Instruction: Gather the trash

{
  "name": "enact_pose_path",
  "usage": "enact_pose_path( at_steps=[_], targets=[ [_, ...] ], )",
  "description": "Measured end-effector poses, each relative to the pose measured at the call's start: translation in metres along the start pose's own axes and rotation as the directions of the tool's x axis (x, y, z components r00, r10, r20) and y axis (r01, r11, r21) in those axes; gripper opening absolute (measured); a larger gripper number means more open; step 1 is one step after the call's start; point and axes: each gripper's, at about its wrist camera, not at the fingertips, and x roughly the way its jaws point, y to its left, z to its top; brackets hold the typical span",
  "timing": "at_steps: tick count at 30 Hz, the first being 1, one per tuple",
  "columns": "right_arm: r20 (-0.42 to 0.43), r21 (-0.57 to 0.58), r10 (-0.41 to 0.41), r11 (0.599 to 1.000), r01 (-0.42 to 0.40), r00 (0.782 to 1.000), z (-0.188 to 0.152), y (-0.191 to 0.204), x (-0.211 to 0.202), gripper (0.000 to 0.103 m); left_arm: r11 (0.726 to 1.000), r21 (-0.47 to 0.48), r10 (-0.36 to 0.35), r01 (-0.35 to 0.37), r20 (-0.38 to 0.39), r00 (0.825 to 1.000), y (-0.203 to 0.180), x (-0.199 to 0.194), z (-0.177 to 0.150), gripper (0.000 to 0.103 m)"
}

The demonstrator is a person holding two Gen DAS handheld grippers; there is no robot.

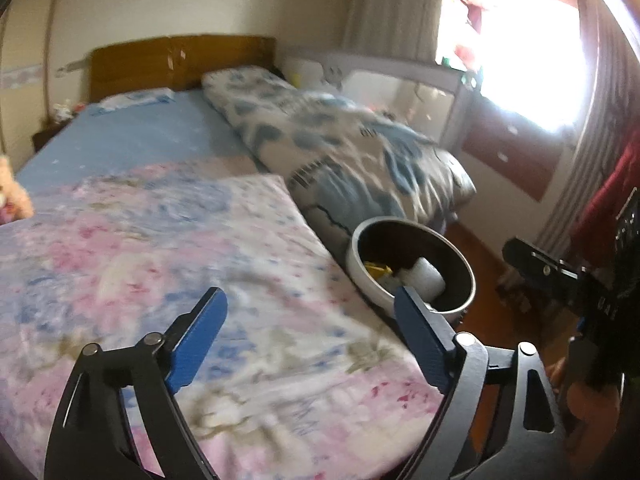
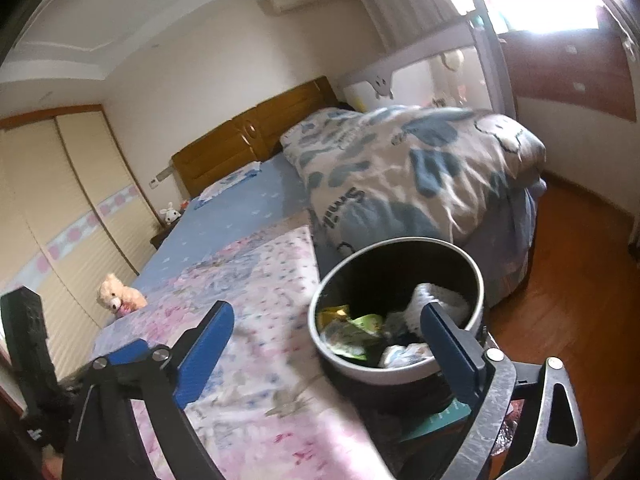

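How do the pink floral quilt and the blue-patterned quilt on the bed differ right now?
The pink floral quilt lies flat and smooth across the near end of the bed; the blue-patterned quilt is bunched into a tall heap along the bed's far side. The pink one has small pink and blue flowers; the other has large blue shapes and lettering on white. The trash bin stands beside the pink quilt's edge, in front of the heap. Both rest on the same blue sheet.

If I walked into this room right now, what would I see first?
Probably the round trash bin by the corner of the bed, with wrappers and a white crumpled thing inside. Then the big rumpled blue-and-white quilt heaped on the bed's far side behind it, and the pink flowery blanket spread in front. A small teddy bear sits at the blanket's left edge.
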Motion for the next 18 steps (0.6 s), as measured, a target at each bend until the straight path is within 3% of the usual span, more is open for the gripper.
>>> enact_pose_path(
  at_steps=[7,10,13,15,18],
  targets=[
    [0.055,-0.083,-0.003,0.997,0.008,0.998,-0.006,0.038,-0.016,0.098,0.998,-0.025,0.060,-0.058,0.128,0.990,0.024,-0.046,-0.002,0.094],
    [0.115,-0.140,-0.017,0.990,0.033,0.993,0.001,0.057,-0.031,0.101,0.994,-0.030,0.106,-0.101,0.210,0.972,0.027,-0.066,0.000,0.103],
    [0.243,-0.192,-0.035,0.978,0.084,0.969,0.001,0.074,-0.052,0.103,0.986,-0.047,0.168,-0.161,0.273,0.947,0.032,-0.079,-0.004,0.103],
    [0.273,-0.217,-0.061,0.968,0.123,0.960,-0.002,0.080,-0.053,0.103,0.981,-0.050,0.194,-0.188,0.281,0.940,0.035,-0.080,-0.007,0.103],
    [0.252,-0.216,-0.063,0.969,0.120,0.966,-0.010,0.081,-0.043,0.103,0.972,-0.041,0.233,-0.231,0.271,0.934,0.038,-0.075,-0.012,0.103]
  ],
)
